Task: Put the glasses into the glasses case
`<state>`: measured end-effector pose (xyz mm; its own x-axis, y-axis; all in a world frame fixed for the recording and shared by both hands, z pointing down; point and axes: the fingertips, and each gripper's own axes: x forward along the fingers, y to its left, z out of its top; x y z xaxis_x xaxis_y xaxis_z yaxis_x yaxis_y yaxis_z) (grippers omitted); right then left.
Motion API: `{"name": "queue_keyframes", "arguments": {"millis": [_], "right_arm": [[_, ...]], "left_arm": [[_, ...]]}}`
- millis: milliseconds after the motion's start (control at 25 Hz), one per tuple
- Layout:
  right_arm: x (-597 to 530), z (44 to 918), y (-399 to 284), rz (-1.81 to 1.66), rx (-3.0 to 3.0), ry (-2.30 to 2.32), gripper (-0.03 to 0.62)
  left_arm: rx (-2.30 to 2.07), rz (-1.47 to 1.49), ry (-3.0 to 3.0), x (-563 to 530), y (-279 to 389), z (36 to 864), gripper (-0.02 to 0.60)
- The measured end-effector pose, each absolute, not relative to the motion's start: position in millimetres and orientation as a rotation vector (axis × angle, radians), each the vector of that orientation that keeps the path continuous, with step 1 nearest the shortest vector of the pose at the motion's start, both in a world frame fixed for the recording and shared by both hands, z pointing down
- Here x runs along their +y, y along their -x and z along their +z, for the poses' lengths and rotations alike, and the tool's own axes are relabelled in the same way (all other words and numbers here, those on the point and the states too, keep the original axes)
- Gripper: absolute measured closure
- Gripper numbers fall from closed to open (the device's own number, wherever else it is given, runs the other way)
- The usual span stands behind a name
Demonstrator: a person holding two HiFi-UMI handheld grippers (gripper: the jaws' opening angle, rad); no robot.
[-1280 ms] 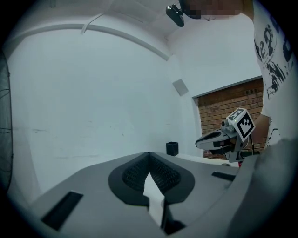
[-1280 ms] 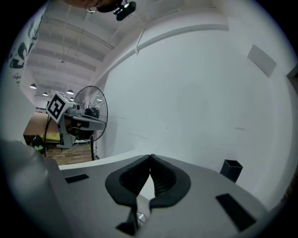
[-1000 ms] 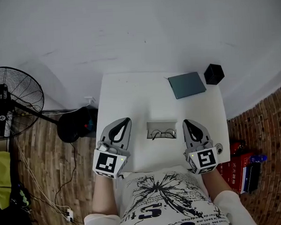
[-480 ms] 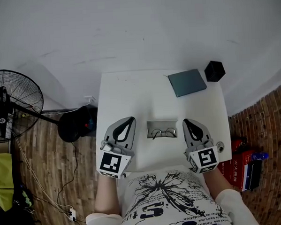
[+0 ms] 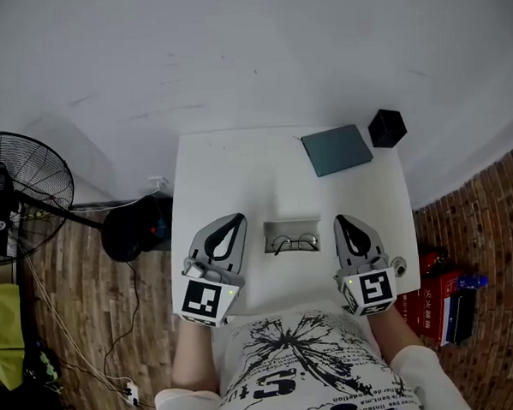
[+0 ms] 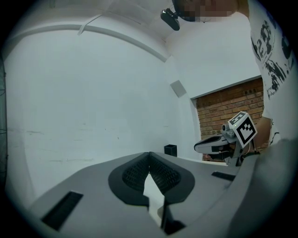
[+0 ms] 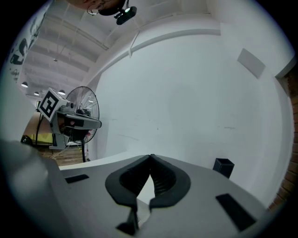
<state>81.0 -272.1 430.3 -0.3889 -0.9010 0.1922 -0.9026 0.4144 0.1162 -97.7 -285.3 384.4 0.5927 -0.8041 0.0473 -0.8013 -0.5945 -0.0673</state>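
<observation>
Head view looks down on the white table, where the glasses lie on a small grey rectangle; whether it is a tray or a pad is unclear. The left gripper is at their 9 o'clock and the right gripper at their 3 o'clock. Both have jaws pressed together on nothing, and their bodies hide the glasses in the gripper views. A dark teal case sits at the glasses' 1 o'clock.

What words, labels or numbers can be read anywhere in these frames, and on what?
Nothing reads clearly.
On the shirt: black printed lettering, too distorted to read.
On the red box beside the table: pale print, too small.
On the left hand-held gripper and right hand-held gripper: square marker patterns, no words.
</observation>
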Motion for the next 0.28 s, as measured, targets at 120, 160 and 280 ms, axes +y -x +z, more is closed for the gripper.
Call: {"name": "queue_keyframes", "arguments": {"millis": [120, 160, 280], "right_arm": [[-272.0, 430.0, -81.8, 0.007, -2.442, -1.596, 0.582], [-271.8, 429.9, -82.0, 0.006, -2.442, -1.596, 0.582], [-271.1, 429.5, -82.6, 0.002, -2.444, -1.595, 0.582]], "left_arm": [[1.417, -0.108, 2.763, -286.0, 98.8, 383.9, 0.566], [1.422, -0.106, 2.761, -286.0, 98.7, 383.8, 0.567], [1.430, -0.104, 2.758, -285.6, 97.8, 384.2, 0.566]]}}
